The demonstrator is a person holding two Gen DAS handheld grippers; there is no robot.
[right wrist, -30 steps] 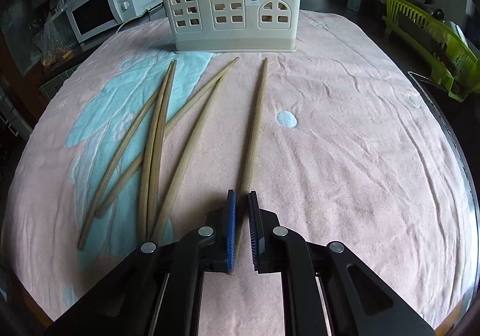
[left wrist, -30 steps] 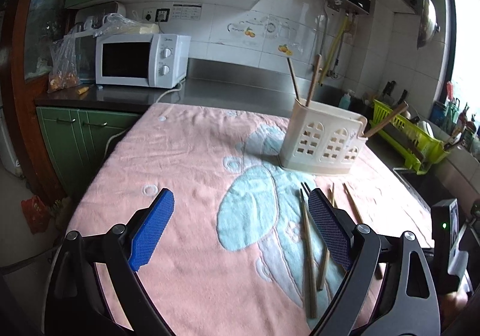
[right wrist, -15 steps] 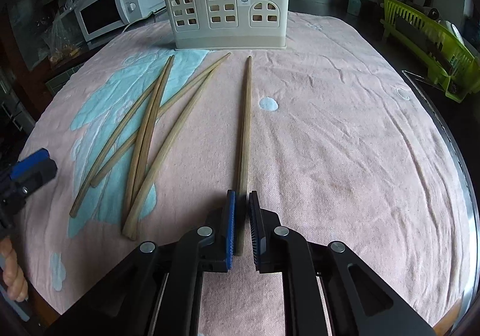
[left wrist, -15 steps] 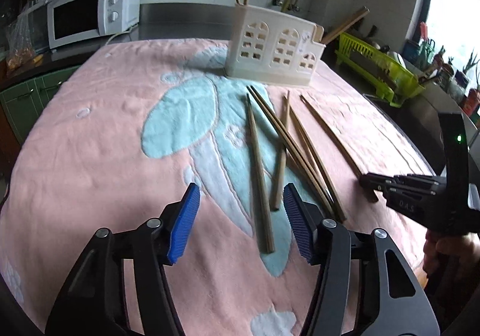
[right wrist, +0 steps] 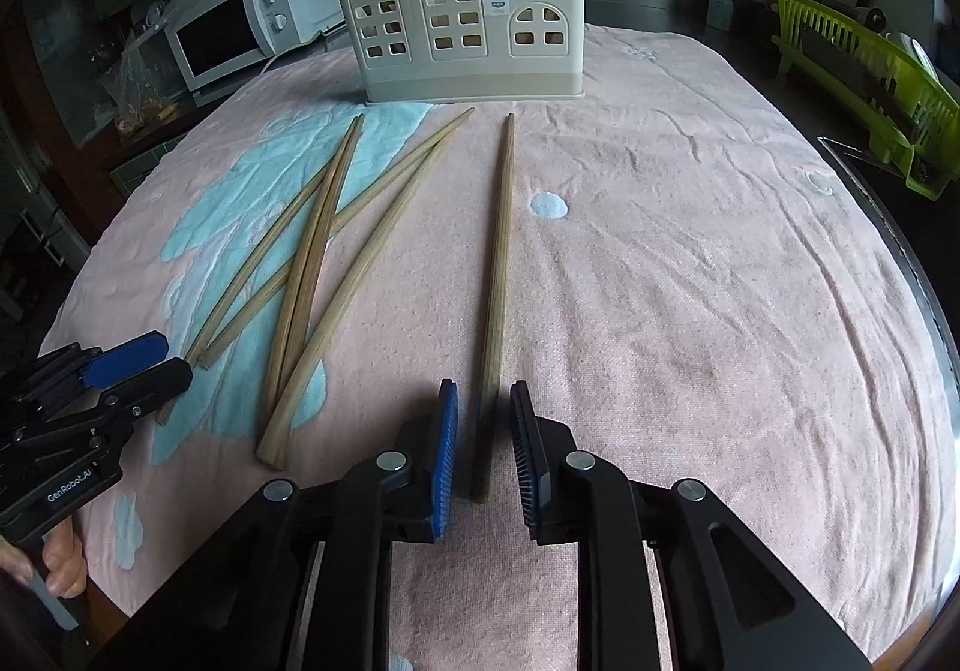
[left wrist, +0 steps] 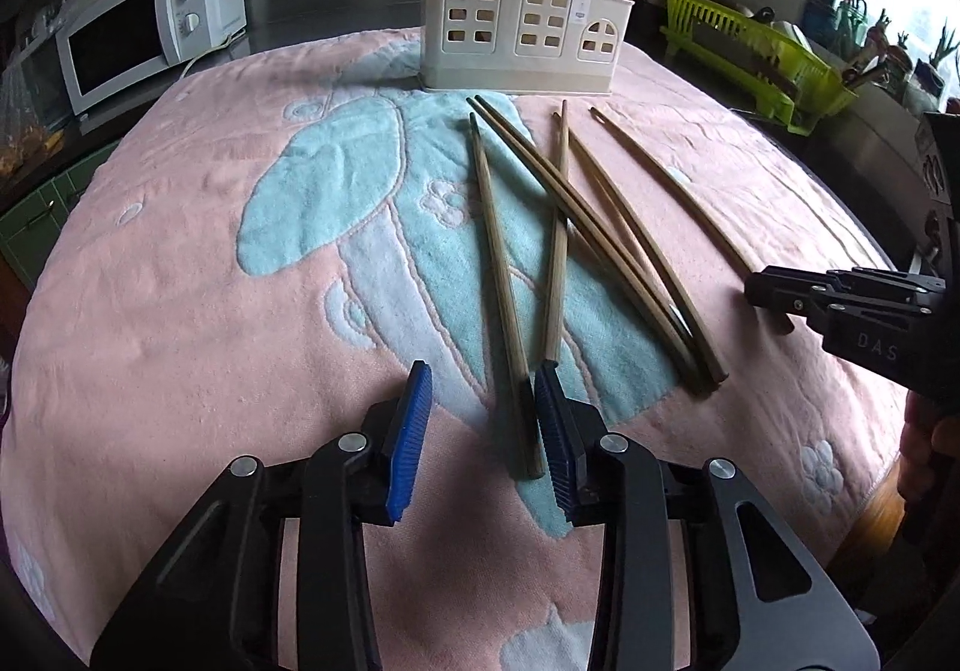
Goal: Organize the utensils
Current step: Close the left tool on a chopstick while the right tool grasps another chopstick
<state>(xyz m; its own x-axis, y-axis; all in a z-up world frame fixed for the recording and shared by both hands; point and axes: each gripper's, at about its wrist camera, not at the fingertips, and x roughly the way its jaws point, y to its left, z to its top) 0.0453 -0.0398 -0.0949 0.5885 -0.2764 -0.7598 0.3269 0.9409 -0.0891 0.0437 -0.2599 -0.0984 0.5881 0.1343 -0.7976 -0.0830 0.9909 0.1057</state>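
Both sides are lining up on chopsticks here. The left hand-held gripper (left wrist: 480, 431) is closing around the thick end of one chopstick (left wrist: 498, 275), which lies nearer its right pad with a gap still on the left. The right hand-held gripper (right wrist: 483, 449) is opening, narrow, with the lone chopstick (right wrist: 498, 275) between its pads, apparently untouched. Both sticks point toward 12 o'clock at the cream holder (right wrist: 462, 35), probably so they lift straight into it. Four more (right wrist: 312, 275) lie on the pink towel (right wrist: 690, 281).
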